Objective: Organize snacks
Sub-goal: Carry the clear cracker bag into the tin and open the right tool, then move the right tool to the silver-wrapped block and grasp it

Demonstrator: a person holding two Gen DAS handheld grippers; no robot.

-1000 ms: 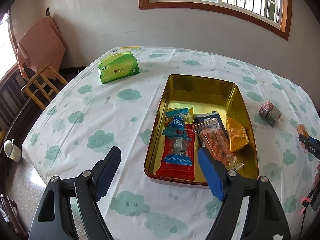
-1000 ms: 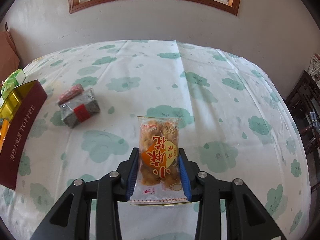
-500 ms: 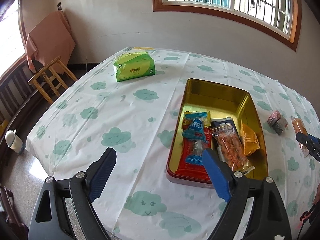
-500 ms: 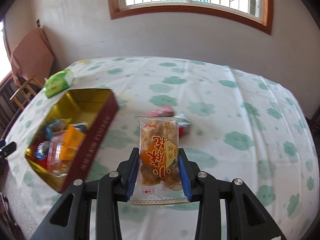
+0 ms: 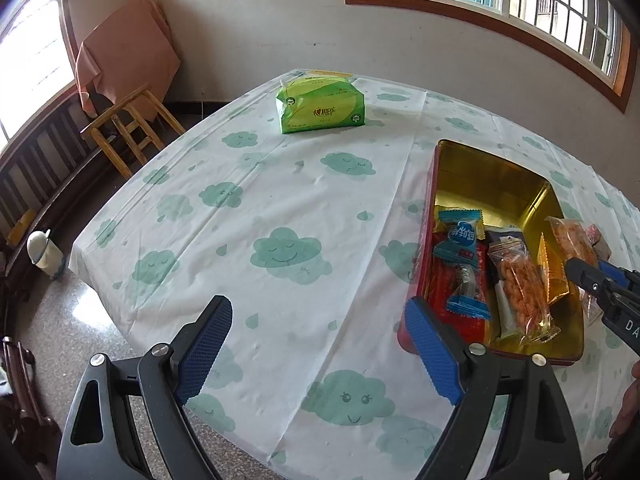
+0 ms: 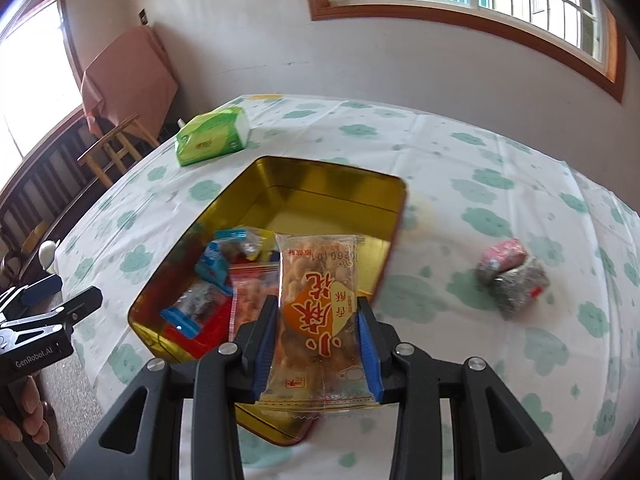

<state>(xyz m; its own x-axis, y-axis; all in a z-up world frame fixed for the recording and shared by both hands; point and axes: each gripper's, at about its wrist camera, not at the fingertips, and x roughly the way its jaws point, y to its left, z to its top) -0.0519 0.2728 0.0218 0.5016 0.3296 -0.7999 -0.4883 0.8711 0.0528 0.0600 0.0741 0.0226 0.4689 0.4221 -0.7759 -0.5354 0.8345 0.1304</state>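
My right gripper (image 6: pixel 318 344) is shut on a clear snack packet with an orange label (image 6: pixel 318 312), held above the near right part of the gold tin (image 6: pixel 304 184). The tin (image 5: pixel 492 176) has a red outer wall and holds several wrapped snacks (image 5: pixel 460 248). In the left wrist view the right gripper (image 5: pixel 592 276) comes in from the right edge with the packet (image 5: pixel 572 236) over the tin's right side. My left gripper (image 5: pixel 320 344) hangs open over the tablecloth to the left of the tin's near corner, nothing between its fingers. Two small wrapped snacks (image 6: pixel 512 276) lie on the cloth right of the tin.
A green tissue pack (image 5: pixel 320 106) sits at the far side of the cloud-print tablecloth (image 5: pixel 248 208). A wooden stool (image 5: pixel 128 128) and a cloth-draped chair stand beyond the table's left edge. A white cup (image 5: pixel 44 254) is on the floor. A person's hand (image 6: pixel 32 412) holds the left gripper.
My right gripper has carried the orange packet leftward from the open cloth to above the tin. The left gripper has drifted left, away from the tin, and its fingers stand slightly wider.
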